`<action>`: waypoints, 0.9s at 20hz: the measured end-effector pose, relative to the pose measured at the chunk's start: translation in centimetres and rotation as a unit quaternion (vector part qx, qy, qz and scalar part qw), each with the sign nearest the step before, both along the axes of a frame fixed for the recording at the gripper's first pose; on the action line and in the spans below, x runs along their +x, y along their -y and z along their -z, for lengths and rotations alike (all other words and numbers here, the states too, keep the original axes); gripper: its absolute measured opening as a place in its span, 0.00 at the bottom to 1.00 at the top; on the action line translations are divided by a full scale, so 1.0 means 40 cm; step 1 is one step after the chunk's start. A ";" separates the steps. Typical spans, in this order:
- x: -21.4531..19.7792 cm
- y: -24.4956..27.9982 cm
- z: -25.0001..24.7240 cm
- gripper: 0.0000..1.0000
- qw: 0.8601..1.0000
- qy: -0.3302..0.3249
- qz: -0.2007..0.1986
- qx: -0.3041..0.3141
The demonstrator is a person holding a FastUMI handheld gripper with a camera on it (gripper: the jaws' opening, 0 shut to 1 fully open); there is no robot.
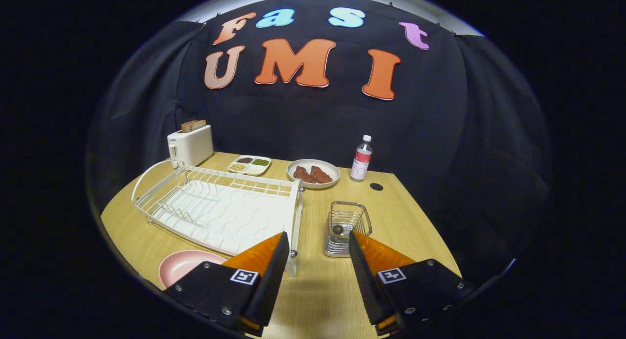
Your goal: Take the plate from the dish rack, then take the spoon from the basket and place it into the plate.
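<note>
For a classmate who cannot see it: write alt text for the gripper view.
The open gripper hovers over a wooden table, empty, just short of a wire basket holding a spoon. A pink plate lies beside an empty dish rack.

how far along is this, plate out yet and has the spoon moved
Done: the pink plate lies flat on the table, in front of the dish rack, which holds no dishes. In hand: nothing; the gripper is open and empty, its fingers pointing toward the wire basket. Left: the spoon, whose dark end shows inside the basket, has to be grasped, lifted out and put in the plate.
</note>
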State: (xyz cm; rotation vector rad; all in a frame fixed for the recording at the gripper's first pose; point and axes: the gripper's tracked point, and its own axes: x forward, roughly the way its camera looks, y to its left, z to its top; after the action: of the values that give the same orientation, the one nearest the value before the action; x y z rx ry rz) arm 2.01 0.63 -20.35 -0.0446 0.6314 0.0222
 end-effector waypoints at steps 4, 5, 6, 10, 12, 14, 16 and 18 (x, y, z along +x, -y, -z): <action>0.048 0.036 0.061 0.74 0.999 0.022 0.016 -0.021; 0.055 0.033 0.074 0.72 0.999 0.022 0.017 -0.019; 0.065 0.037 0.087 0.70 0.999 0.022 0.022 -0.018; 0.103 0.046 0.103 0.55 0.998 0.029 0.053 0.009; 0.106 0.049 0.109 0.43 0.997 0.037 0.060 0.010; 0.113 0.060 0.113 0.30 0.997 0.046 0.069 0.000; 0.120 0.066 0.109 0.14 0.996 0.056 0.074 -0.005; 0.127 0.057 0.096 0.11 0.996 0.067 0.066 -0.004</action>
State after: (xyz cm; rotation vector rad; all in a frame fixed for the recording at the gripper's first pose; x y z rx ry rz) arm 7.08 -1.65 -24.19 -0.0113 0.4989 -0.1095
